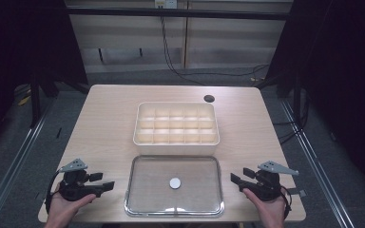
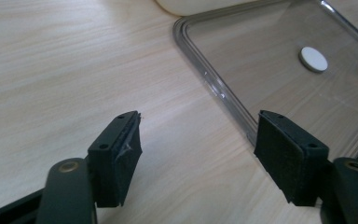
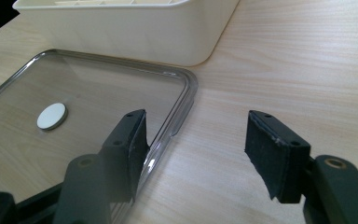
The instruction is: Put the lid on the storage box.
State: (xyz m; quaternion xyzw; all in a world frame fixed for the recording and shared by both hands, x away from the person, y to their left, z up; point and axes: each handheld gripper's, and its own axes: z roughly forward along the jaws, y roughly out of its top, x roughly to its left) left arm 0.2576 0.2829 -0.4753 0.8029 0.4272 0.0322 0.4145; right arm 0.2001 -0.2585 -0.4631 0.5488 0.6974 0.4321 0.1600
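Both your left gripper [image 1: 105,182] and right gripper [image 1: 240,176], jaws apart, flank the clear lid [image 1: 147,190] at the desk's near edge; probably light, stiff, slippery—grip its raised rim.

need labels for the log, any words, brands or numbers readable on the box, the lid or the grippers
None: no readable text in any view.
Divided cream box: plain, no print.
Clear lid with its white round disc: both blank.
Left hand-held gripper and right hand-held gripper: black jaws and grey plates, unmarked.
Yellow and white objects at the top edge of the high view: too small to read.
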